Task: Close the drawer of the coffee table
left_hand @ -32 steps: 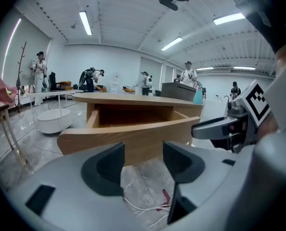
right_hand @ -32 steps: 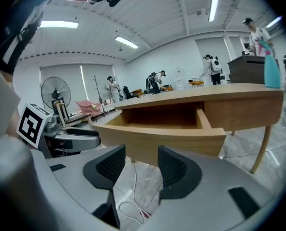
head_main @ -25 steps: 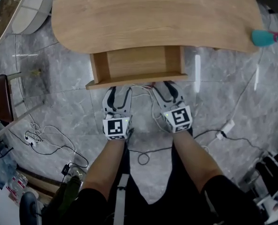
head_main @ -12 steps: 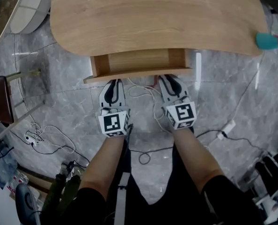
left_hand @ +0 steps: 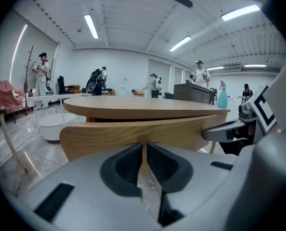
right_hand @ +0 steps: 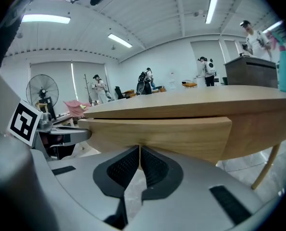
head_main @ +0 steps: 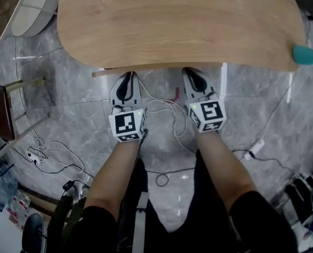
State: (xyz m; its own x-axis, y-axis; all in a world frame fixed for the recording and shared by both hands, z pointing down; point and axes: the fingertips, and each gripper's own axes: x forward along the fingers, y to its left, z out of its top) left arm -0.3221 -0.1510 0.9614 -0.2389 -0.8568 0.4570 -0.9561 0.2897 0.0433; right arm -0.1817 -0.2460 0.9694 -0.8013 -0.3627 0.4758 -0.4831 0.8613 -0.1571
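A: L gripper (head_main: 127,78) & R gripper (head_main: 192,75)?
B: Jaws closing on both, nearly together, nothing btwn them. Prob. makes blunt tips for pushing. Tips look to touch the drawer (head_main: 151,69) front, spread L/R so it runs straight. Drawer's almost fully in under the table (head_main: 172,20).
A: Room?
B: Grey marble floor (head_main: 67,88), cables (head_main: 162,109), teal bottle (head_main: 304,54) at table edge.

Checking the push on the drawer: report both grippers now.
Left gripper: jaws closing, nearly shut, nothing between them.
Right gripper: jaws closing, nearly shut, nothing between them.
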